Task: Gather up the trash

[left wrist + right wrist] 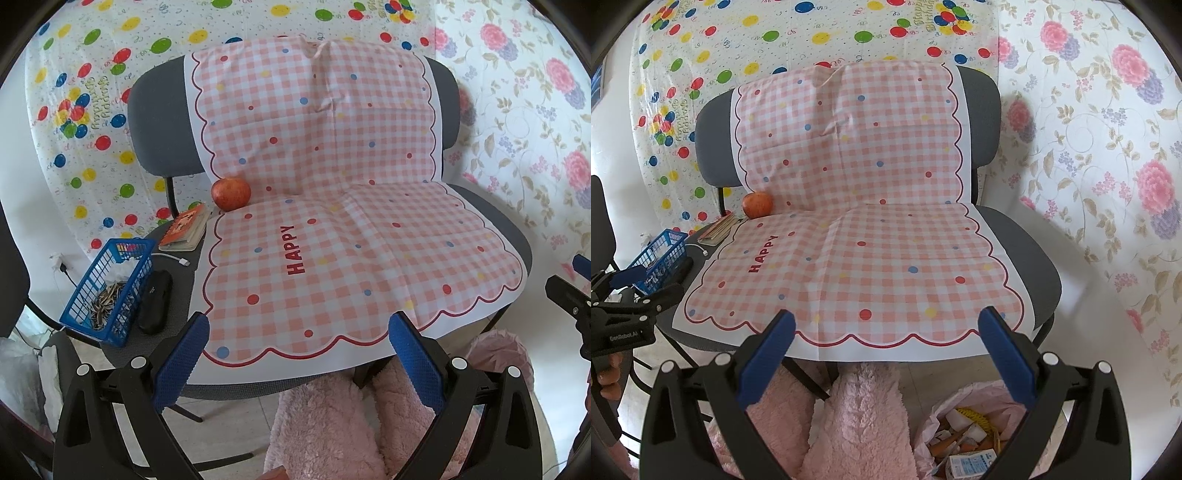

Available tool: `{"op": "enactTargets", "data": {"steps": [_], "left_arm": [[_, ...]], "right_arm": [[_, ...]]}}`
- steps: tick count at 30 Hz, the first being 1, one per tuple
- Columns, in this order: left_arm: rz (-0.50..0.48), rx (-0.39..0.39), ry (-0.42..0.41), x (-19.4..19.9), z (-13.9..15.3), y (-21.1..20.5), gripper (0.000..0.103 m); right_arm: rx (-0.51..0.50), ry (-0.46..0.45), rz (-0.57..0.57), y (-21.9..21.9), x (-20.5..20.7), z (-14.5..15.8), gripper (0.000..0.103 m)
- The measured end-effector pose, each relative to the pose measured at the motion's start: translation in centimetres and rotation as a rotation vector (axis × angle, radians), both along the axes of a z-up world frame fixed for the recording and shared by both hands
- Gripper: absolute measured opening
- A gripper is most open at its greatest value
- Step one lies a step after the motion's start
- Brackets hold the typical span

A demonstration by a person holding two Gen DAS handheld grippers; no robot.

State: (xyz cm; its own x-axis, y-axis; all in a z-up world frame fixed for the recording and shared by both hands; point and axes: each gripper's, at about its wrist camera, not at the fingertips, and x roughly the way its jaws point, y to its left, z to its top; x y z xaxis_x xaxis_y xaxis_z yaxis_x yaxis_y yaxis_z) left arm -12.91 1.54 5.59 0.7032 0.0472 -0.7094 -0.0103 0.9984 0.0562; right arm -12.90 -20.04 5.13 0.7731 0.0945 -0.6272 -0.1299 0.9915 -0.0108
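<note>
Gingham cloth [871, 236] – round apple [757, 205]

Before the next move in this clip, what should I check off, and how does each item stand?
1. Left tool open and empty: ok.
2. Right tool open and empty: ok.
3. Trash bag open and in view on the floor, litter already inside: ok.
4. Loose trash left on the checked cloth: cannot tell; none shows.
5. Seed shells sit in the blue basket, possibly the next target: cannot tell.
6. Apple, book and black case beside the cloth are not obvious trash; leave them: ok.
</note>
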Motion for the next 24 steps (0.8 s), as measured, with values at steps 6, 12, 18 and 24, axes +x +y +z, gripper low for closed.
{"op": "enactTargets", "data": {"steps": [6, 12, 18, 24], "left_arm": [[0.002, 0.001, -0.001, -0.20, 0.09, 0.05, 0.096], [0.005, 0.000, -0.001, -0.17, 0.10, 0.00, 0.096], [0.003, -0.002, 0.001, -0.13, 0.09, 0.06, 0.096], [0.002, 0.000, -0.001, -0.09, 0.10, 0.06, 0.096]], "right_arm": [[0.000, -0.001, -0.003, 0.00, 0.00, -0.01, 0.097], [0.000, 0.003, -0.002, -0.02, -0.05, -0.03, 0.097], [0.000, 0.005, 0.000, -0.04, 0.01, -0.11, 0.097], [0.000, 0.004, -0.002, 0.01, -0.01, -0.09, 0.097]]}}
